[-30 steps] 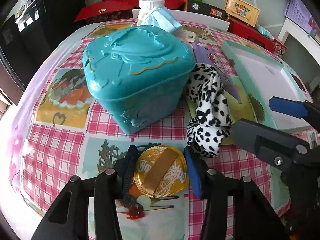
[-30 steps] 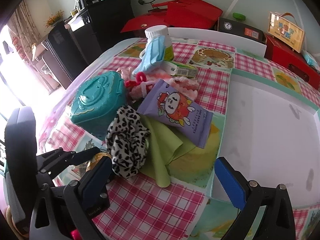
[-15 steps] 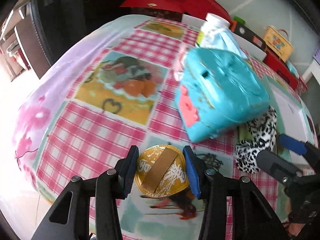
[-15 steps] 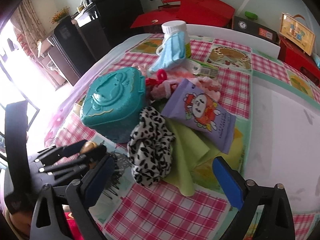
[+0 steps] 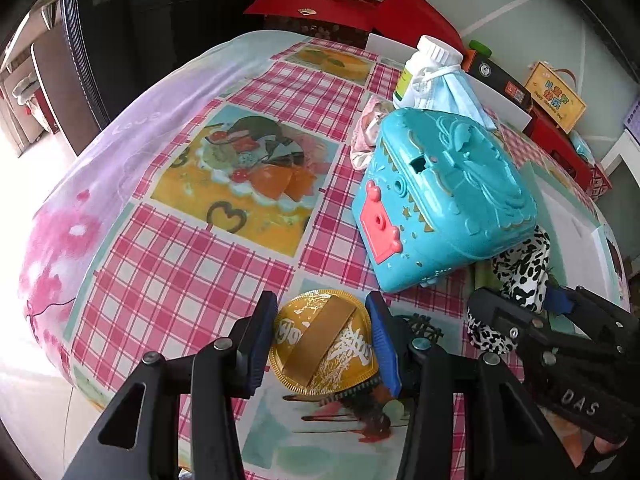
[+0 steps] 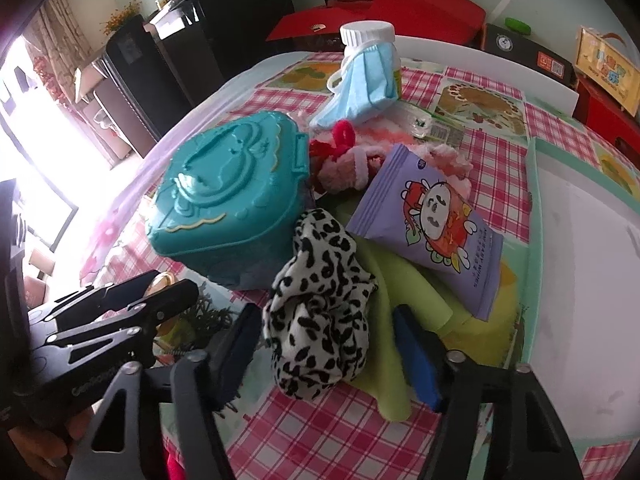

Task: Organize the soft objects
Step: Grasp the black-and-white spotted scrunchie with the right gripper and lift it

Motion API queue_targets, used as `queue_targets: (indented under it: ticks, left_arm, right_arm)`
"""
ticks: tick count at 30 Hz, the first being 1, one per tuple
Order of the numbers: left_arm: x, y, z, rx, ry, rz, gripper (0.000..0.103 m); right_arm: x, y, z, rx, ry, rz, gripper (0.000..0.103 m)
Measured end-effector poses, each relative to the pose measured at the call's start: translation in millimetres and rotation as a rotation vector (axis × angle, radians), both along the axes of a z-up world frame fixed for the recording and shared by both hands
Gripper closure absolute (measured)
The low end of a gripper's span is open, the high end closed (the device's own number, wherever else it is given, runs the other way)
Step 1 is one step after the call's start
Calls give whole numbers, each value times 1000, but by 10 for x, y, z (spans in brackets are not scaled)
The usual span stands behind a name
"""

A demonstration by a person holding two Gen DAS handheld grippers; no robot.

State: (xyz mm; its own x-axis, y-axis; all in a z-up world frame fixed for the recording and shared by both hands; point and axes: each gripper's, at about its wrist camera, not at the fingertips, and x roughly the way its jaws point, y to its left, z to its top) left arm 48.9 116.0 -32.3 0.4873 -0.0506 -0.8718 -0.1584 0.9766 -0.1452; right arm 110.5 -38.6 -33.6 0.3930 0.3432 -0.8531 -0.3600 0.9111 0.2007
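Observation:
My left gripper [image 5: 323,344] is shut on a round gold powder puff [image 5: 324,346] with a gold ribbon, held just above the tablecloth in front of a teal plastic box [image 5: 448,204]. My right gripper [image 6: 328,344] is open, its fingers on either side of a black-and-white leopard scrunchie [image 6: 320,312] that lies on a green cloth [image 6: 404,280]. The scrunchie [image 5: 520,268] and the right gripper [image 5: 552,320] also show at the right of the left wrist view. The left gripper [image 6: 132,300] shows at the left of the right wrist view.
The teal box [image 6: 228,200] stands left of the scrunchie. Behind lie a purple wipes packet [image 6: 432,228], pink fluffy hair ties [image 6: 352,160], a blue face mask [image 6: 364,80] draped on a white bottle [image 6: 368,36], and a white tray [image 6: 580,260] at right.
The right gripper has moved forward around the leopard scrunchie and narrowed its opening. The left gripper, still holding the gold puff, has swung left of the teal box.

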Motion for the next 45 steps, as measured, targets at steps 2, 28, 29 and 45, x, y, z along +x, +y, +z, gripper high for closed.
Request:
queue_targets:
  ticks: [2, 28, 29, 45]
  left_arm:
    - [2, 0, -2, 0, 2, 1, 56]
    - [-68, -20, 49, -34, 34, 36, 56]
    - [-74, -21, 35, -33, 41, 36, 56]
    - [-354, -48, 548, -29, -47, 33, 56]
  right_arm:
    - [16, -23, 3, 4, 2, -6, 47]
    - [-116, -234, 75, 82, 80, -47, 70]
    - [-118, -247, 76, 90, 84, -51, 70]
    - [-363, -512, 433, 216, 57, -91, 70]
